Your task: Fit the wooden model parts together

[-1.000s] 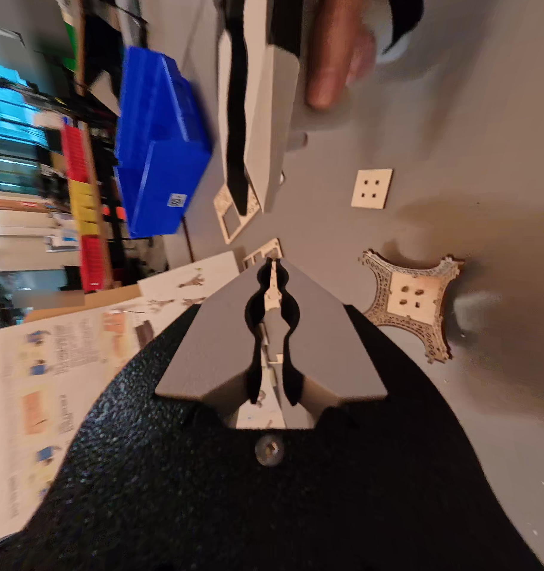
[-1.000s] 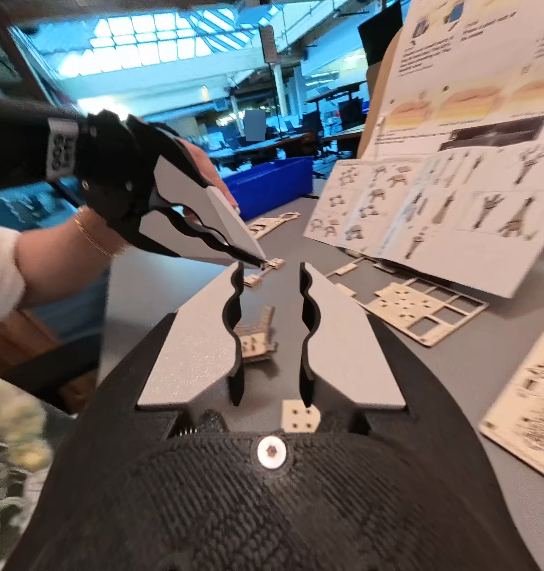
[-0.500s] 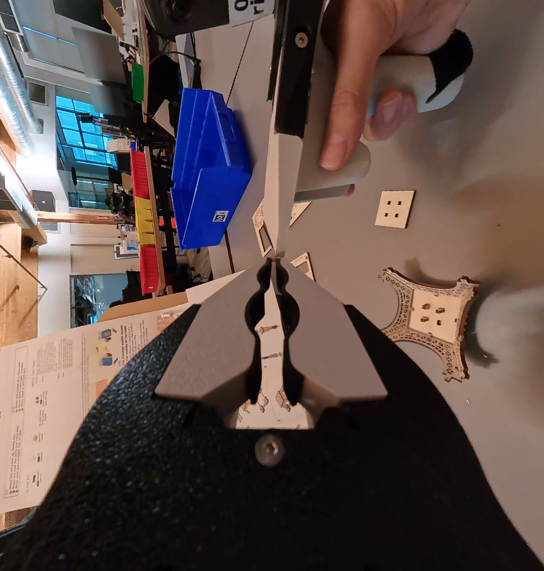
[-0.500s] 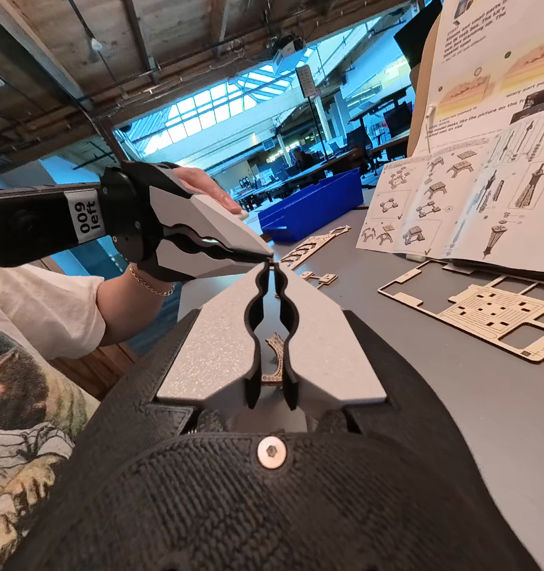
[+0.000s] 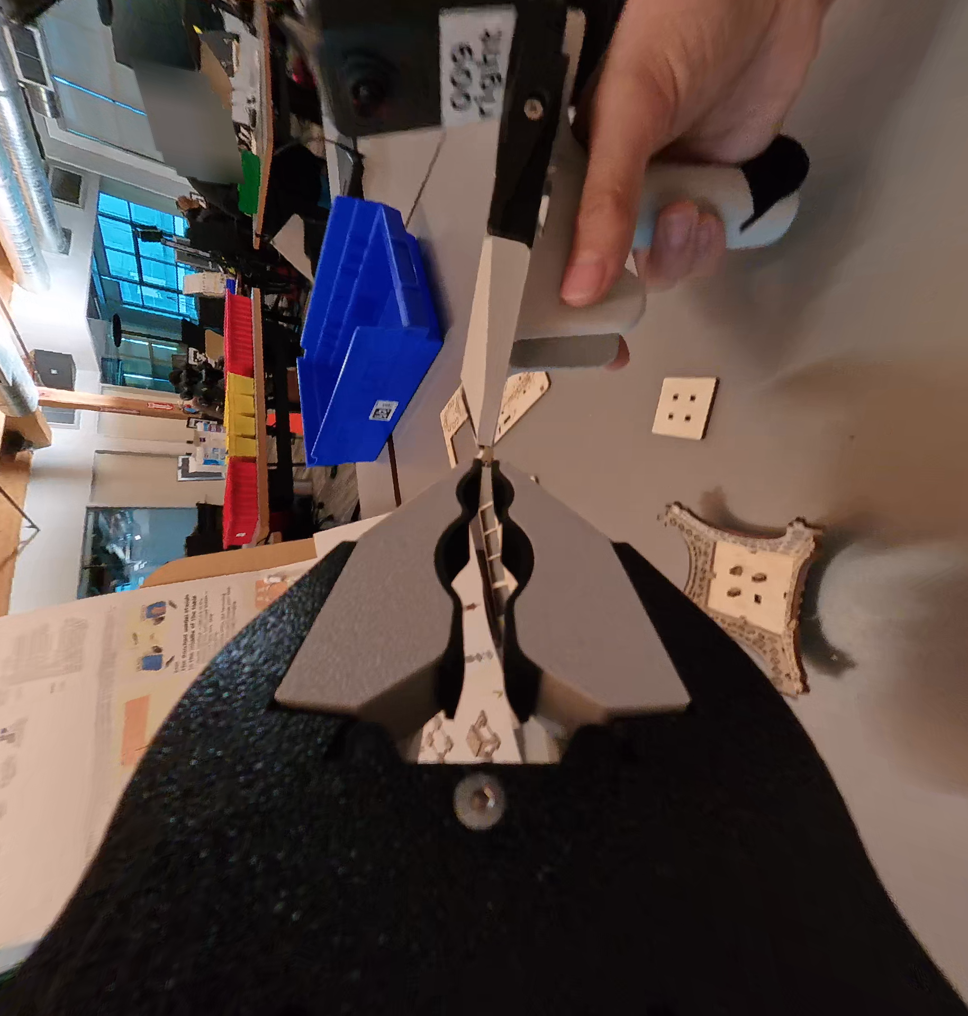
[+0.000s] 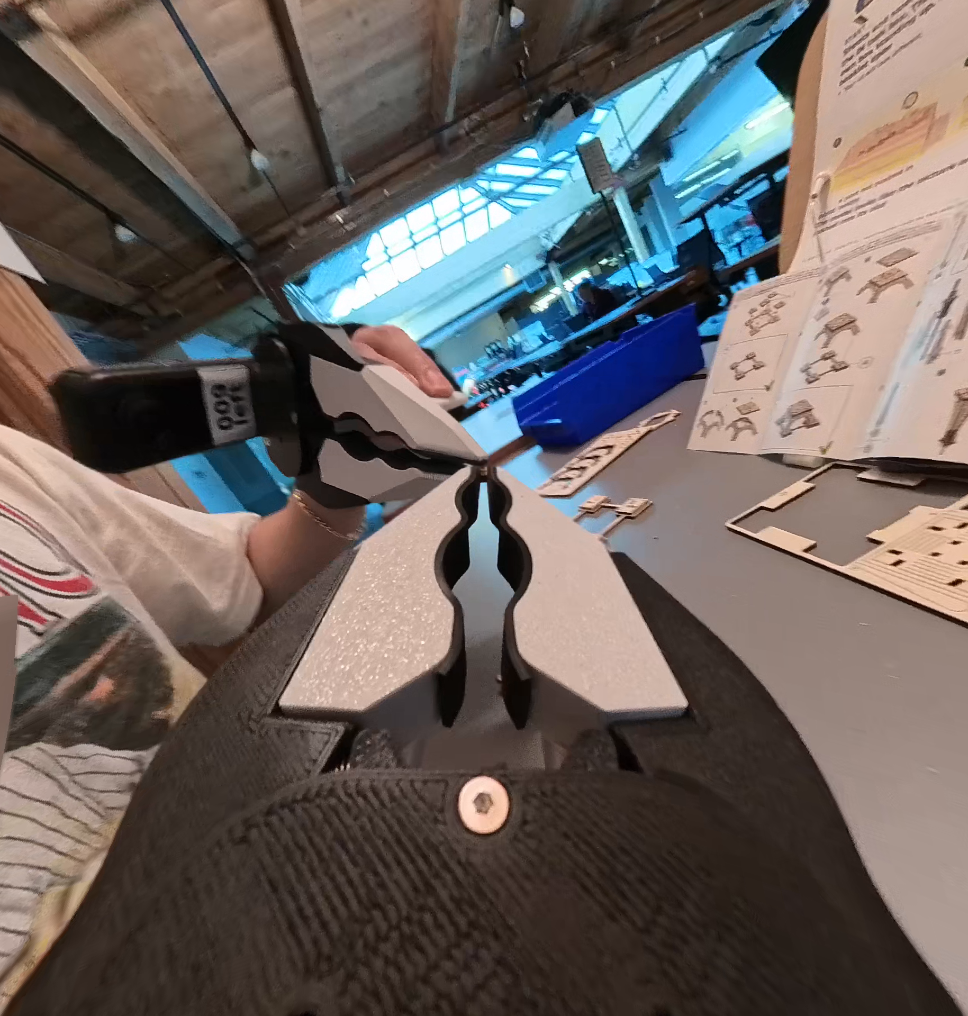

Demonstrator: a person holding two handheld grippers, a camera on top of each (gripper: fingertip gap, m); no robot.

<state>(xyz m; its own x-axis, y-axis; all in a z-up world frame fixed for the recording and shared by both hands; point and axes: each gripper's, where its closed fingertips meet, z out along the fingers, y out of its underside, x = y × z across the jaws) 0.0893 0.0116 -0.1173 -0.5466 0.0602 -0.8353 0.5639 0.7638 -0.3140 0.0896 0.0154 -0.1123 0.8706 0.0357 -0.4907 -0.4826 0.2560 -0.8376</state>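
Note:
My left gripper is shut on a thin wooden lattice strip, which runs back between its fingers. My right gripper is shut, tip to tip with the left gripper, and pinches the small end of the strip that sticks out. In the left wrist view the right gripper comes down from above, held by a hand. Both are held above the grey table. A wooden tower base with arched legs and a square plate with several holes lie on the table at the right.
A blue bin stands at the table's far edge and also shows in the right wrist view. An instruction sheet stands propped at the right. A punched wooden sheet and small loose parts lie below it. A person's arm is at the left. The tips of both grippers are at nearly the same place.
The right gripper went from open to shut and rose from over the table to meet the left gripper's tip. The left gripper stayed shut on the strip.

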